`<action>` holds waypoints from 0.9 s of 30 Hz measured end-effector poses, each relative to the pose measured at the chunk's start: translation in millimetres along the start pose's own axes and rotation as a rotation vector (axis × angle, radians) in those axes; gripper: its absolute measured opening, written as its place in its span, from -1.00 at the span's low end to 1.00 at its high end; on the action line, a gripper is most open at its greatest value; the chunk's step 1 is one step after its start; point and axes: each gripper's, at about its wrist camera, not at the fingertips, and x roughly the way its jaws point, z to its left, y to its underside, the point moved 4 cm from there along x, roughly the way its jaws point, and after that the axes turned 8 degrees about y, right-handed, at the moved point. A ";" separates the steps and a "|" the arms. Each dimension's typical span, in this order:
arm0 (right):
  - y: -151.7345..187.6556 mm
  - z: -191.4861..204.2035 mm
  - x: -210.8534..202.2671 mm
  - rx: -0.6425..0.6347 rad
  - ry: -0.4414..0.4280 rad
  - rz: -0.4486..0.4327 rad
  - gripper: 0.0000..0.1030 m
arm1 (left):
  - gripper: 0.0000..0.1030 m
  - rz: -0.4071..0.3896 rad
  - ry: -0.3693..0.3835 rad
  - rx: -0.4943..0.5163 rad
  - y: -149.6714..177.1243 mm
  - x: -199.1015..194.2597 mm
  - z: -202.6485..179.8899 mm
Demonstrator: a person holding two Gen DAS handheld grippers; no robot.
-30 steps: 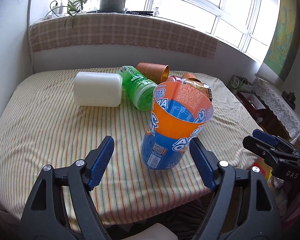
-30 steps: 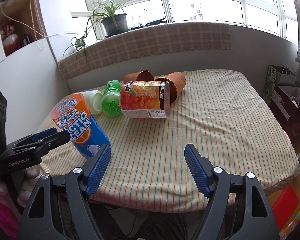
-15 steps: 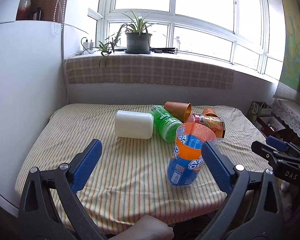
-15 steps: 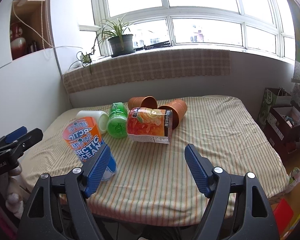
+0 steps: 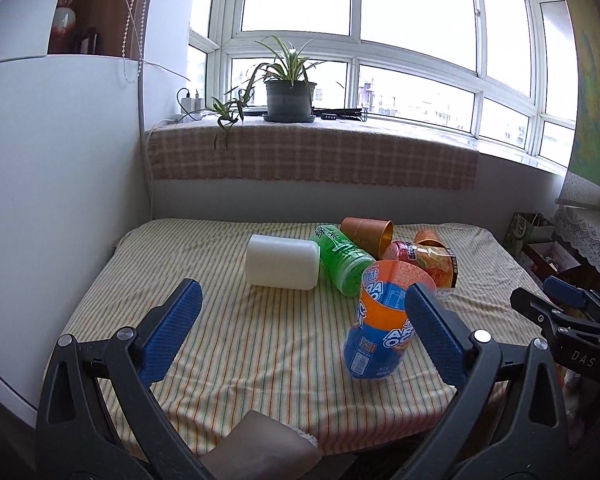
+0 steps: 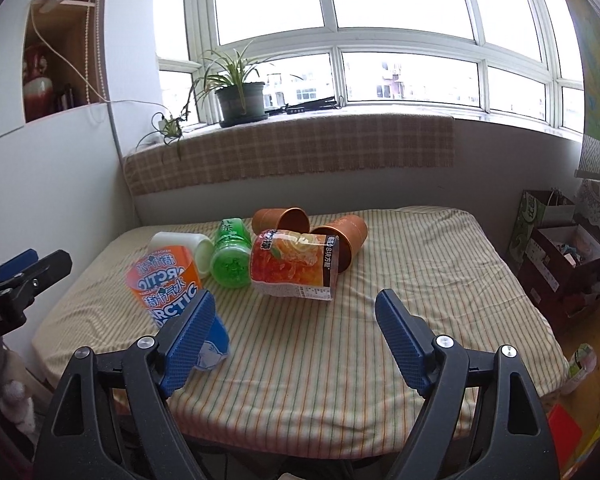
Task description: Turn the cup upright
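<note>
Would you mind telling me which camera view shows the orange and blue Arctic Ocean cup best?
The left wrist view: the orange and blue cup stands there with its open top in sight, only its right edge covered by a blue finger pad. In the right wrist view the cup's lower part is hidden behind that gripper's pad.

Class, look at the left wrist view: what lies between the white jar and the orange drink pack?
In the left wrist view, the green bottle lies on its side between the white jar and the orange drink pack.

White jug (image 5: 282,261), green bottle (image 5: 341,259), two brown cups (image 6: 281,220), perhaps a juice carton (image 6: 295,268), striped tablecloth (image 6: 400,280), potted plant (image 5: 289,94).
</note>
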 end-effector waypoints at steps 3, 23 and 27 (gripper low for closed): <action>0.1 -0.2 0.0 0.002 -0.003 0.001 0.60 | 1.00 -0.002 -0.002 0.002 -0.1 -0.5 -0.4; 2.1 0.6 5.6 0.002 -0.003 0.021 0.60 | 1.00 -0.005 -0.001 0.006 -0.5 -1.6 -3.6; 2.8 0.5 7.4 0.005 -0.006 0.028 0.60 | 1.00 -0.005 -0.003 0.007 -0.4 -1.6 -3.7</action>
